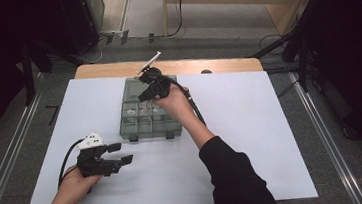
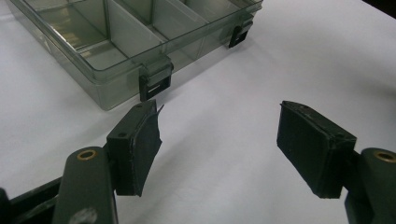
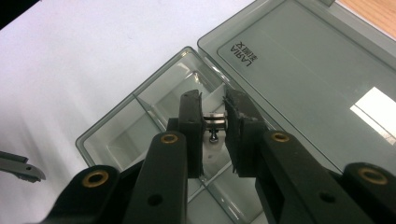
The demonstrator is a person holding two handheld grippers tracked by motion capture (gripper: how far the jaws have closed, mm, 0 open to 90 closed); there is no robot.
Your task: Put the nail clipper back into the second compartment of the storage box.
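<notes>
The right gripper (image 3: 215,123) hung over the open organizer box (image 1: 145,110) at the frame's centre, its jaws clamped on a small metal part (image 3: 215,122) above a compartment. At lower left the left gripper (image 1: 118,153) rested on the white table (image 1: 251,125), jaws wide apart.

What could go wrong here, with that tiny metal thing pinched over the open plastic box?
The right gripper holds the small metal part only by its ends, so it might slip and drop into the wrong compartment of the organizer box. The left gripper rests open and apart from the box, so nothing steadies the box; a nudge could slide it on the smooth white table.
</notes>
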